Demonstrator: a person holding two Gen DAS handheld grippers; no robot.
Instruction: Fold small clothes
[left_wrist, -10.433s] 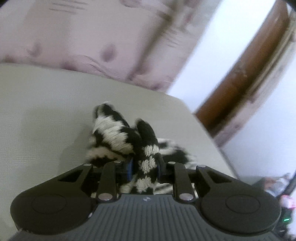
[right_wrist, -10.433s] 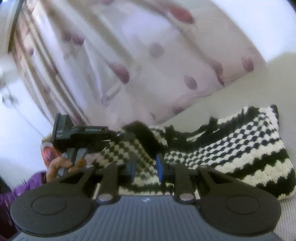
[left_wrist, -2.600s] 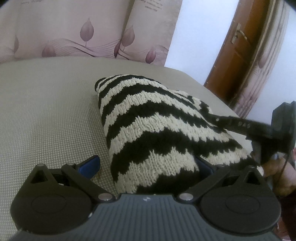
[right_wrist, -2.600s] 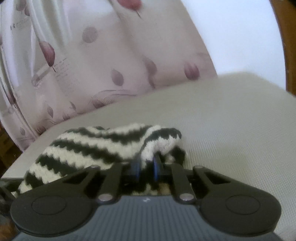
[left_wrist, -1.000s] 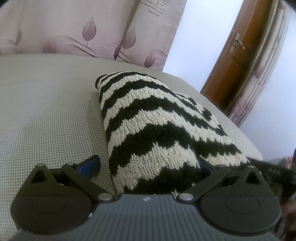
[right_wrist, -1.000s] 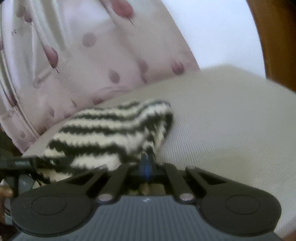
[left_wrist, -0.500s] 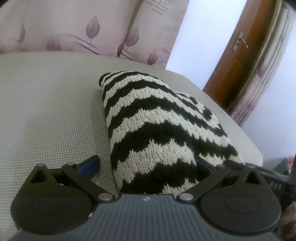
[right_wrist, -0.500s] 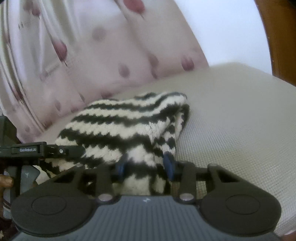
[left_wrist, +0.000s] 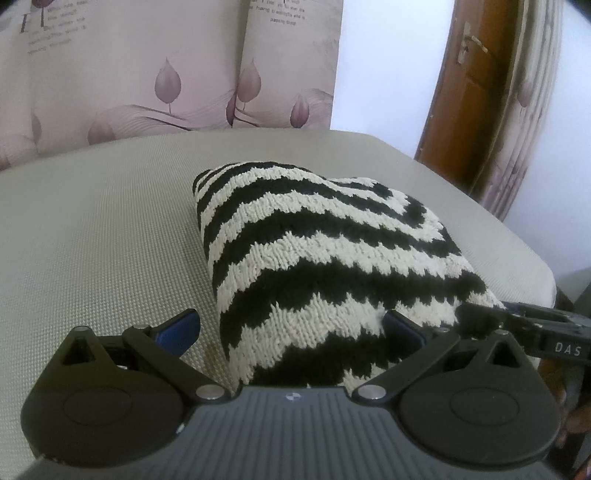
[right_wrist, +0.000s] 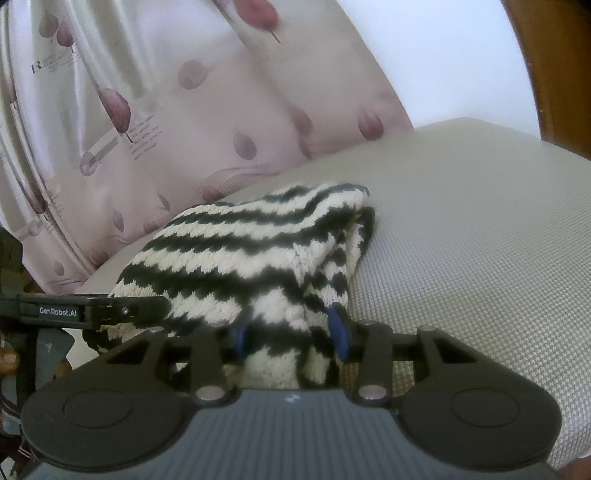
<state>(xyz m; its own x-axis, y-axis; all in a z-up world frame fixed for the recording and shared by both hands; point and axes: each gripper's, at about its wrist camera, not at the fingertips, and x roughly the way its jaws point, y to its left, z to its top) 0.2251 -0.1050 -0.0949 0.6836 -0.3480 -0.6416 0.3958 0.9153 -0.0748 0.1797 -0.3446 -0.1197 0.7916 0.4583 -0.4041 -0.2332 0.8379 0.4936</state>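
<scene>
Nearest the right wrist camera, the right gripper (right_wrist: 291, 336) has just been opening: a second ago its blue pads were pinched together on the near corner of the knit, and now they stand apart at a moderate width with that corner lying loose between them, the pads beside the wool rather than pressing it. The left gripper (left_wrist: 291, 332) is spread wide, as it was a second ago, straddling the near end of the folded knit sweater (left_wrist: 325, 258); its left pad sits clear of the cloth, while its right pad is right against the wool, so contact there is hard to judge. The left wrist view now sits a little higher over the bundle than a second ago.

The sweater's near edge is hidden below each gripper's body. In the left wrist view the right gripper's finger crosses the lower right, partly cut off by the frame; a hand (right_wrist: 7, 360) at the far left edge of the right wrist view is barely visible.

The sweater is a thick black-and-cream zigzag knit, folded into a compact, humped bundle with layered edges showing on one side. It rests on the grey woven tabletop (left_wrist: 92, 229), near its edge. Beyond hang pink leaf-print curtains (left_wrist: 147, 74), with a brown wooden door (left_wrist: 469, 92) to the side.
</scene>
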